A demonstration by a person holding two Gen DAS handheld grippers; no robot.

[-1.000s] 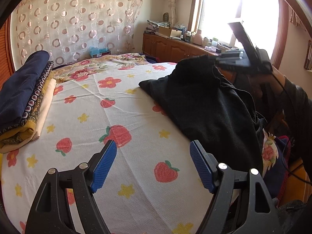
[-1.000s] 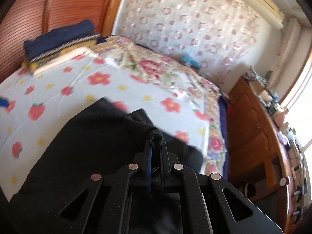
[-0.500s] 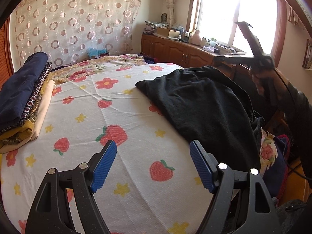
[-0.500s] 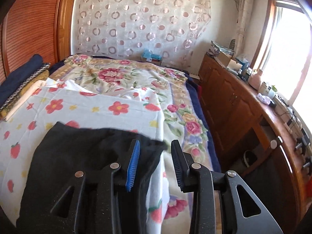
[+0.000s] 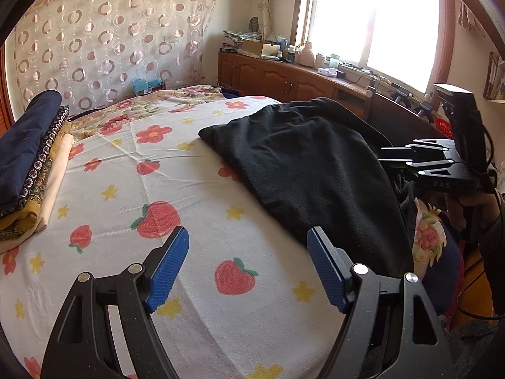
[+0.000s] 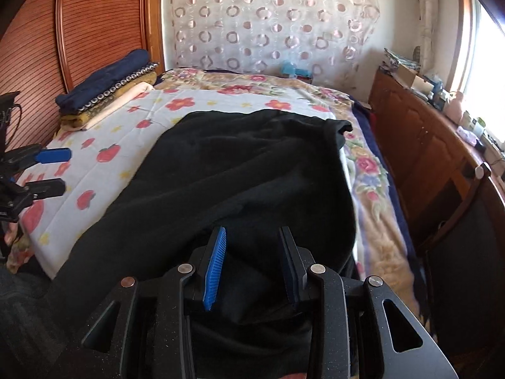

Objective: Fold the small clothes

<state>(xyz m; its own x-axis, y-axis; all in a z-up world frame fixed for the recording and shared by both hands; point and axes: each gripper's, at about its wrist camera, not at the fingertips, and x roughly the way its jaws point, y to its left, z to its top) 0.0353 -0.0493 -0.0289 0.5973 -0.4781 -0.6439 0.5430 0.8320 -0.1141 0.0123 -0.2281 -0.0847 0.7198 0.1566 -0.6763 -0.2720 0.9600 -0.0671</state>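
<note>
A black garment (image 5: pixel 309 164) lies spread on the strawberry-print sheet (image 5: pixel 176 189), from 12 to 3 o'clock in the left wrist view, its near end hanging over the bed's edge. The left gripper (image 5: pixel 247 268) hovers over bare sheet, jaws wide apart, empty. The right gripper (image 6: pixel 252 262) has its jaws partly apart above the garment, gripping nothing. Folded cloths (image 5: pixel 28 164) are stacked at 9 o'clock.
</note>
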